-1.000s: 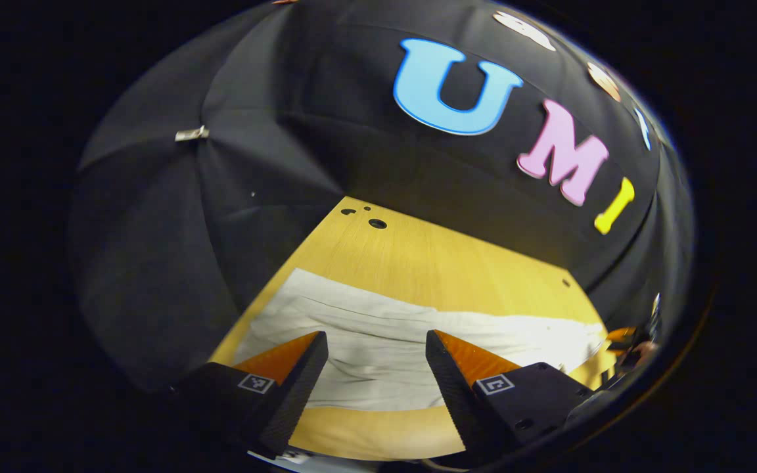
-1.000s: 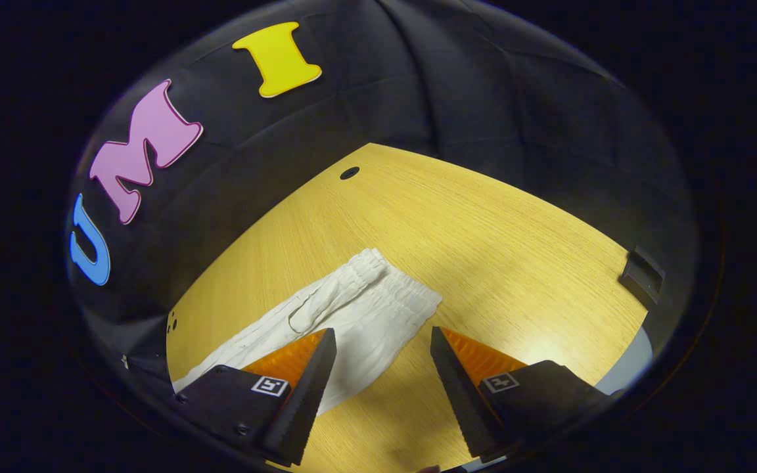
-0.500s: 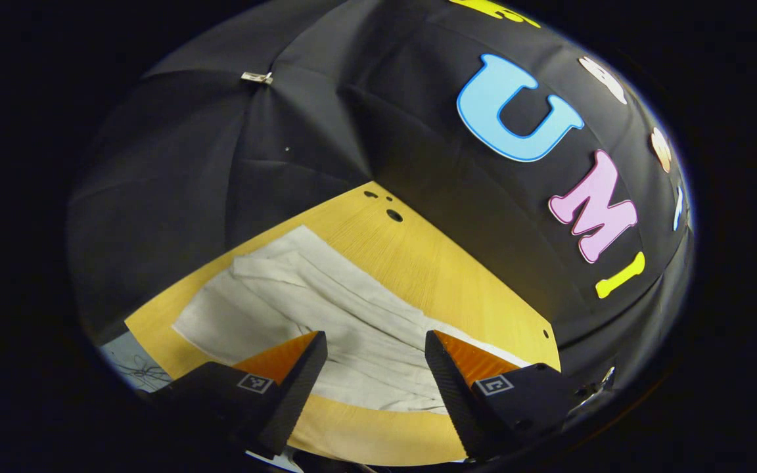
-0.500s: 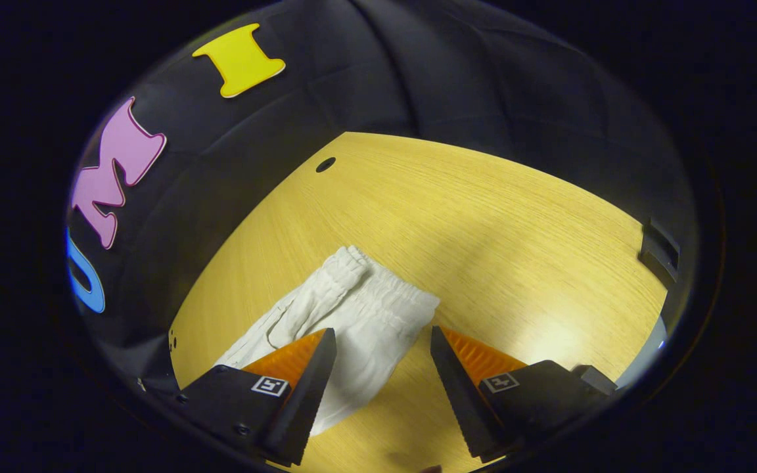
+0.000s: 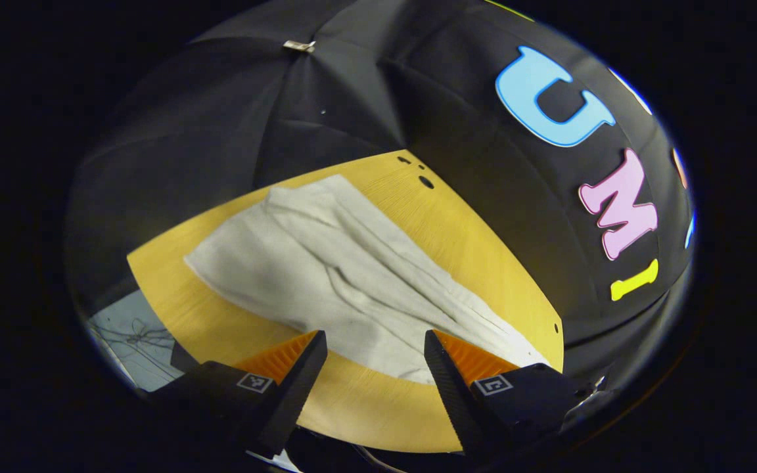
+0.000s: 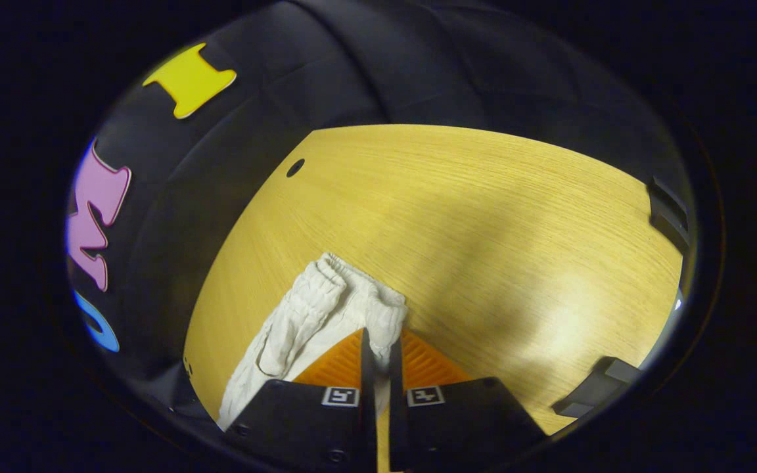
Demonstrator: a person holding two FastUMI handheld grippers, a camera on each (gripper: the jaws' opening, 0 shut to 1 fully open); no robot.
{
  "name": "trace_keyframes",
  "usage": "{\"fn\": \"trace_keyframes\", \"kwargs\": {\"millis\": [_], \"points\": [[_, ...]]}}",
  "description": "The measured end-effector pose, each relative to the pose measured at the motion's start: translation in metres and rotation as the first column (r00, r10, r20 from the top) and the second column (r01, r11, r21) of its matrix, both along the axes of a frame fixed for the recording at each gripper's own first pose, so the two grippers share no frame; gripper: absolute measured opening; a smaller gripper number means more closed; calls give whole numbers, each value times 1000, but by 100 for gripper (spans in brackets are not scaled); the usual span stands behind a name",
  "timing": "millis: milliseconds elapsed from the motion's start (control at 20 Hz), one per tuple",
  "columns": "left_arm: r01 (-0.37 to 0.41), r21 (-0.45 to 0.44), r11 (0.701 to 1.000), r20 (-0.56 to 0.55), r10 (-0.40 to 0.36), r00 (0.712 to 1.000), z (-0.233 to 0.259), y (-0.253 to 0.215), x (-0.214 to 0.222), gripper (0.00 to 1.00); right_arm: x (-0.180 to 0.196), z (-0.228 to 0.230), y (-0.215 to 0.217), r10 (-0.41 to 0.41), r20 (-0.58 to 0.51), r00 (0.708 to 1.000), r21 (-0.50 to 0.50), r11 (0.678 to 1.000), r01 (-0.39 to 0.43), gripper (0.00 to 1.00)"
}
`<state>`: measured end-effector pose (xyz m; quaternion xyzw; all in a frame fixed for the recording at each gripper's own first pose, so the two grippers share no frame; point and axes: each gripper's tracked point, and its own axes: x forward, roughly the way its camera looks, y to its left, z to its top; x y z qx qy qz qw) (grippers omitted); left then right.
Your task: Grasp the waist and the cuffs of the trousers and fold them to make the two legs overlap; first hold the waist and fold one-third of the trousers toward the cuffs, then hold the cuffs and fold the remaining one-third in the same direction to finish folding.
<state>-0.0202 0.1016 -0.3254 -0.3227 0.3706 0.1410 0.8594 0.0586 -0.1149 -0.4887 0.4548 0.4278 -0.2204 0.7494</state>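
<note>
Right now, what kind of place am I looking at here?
Most likely a small recording booth, not a home: a bare wooden table walled in by black cloth, with only white trousers laid out, the right gripper pinching their waist.

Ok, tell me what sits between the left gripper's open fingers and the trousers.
Left gripper view: only a bare strip of table lies between the left gripper and the trousers.

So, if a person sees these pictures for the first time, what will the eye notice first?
Most likely the white trousers spread across the yellow wooden table. Next, in the right gripper view, the right gripper closed on the gathered waistband, while the left gripper hangs open over the trouser leg.
</note>
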Motion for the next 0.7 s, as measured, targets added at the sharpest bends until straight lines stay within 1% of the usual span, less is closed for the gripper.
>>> {"fn": "trace_keyframes", "kwargs": {"millis": [100, 200, 300, 400, 500, 550, 700], "points": [[-57, -50, 997, -19, 56, 998, -13, 2, -5, 95, 0, 0, 3, 22, 10, 1000, -30, 999, -22, 11], [-120, -92, 989, -36, 117, 992, -21, 8, -8, 95, -1, 2, 3, 40, 11, 999, -38, 999, -39, 11], [-173, -131, 976, -4, 174, 985, -18, 14, 0, 95, -2, 3, 3, 40, 11, 999, -32, 999, -40, 11], [-209, -151, 966, 17, 214, 977, -18, 26, 13, 94, -1, 3, 3, 37, 12, 999, -28, 999, -37, 11], [-224, -147, 963, 25, 230, 973, -21, 35, 25, 94, -1, 3, 4, 36, 16, 999, -35, 999, -35, 11], [-222, -135, 966, 22, 227, 974, -24, 37, 32, 94, -1, 3, 4, 42, 18, 999, -43, 998, -41, 11], [-187, -90, 978, 18, 190, 982, -24, 42, 58, 92, -1, 3, 4, 70, 18, 997, -56, 996, -69, 11]]}}
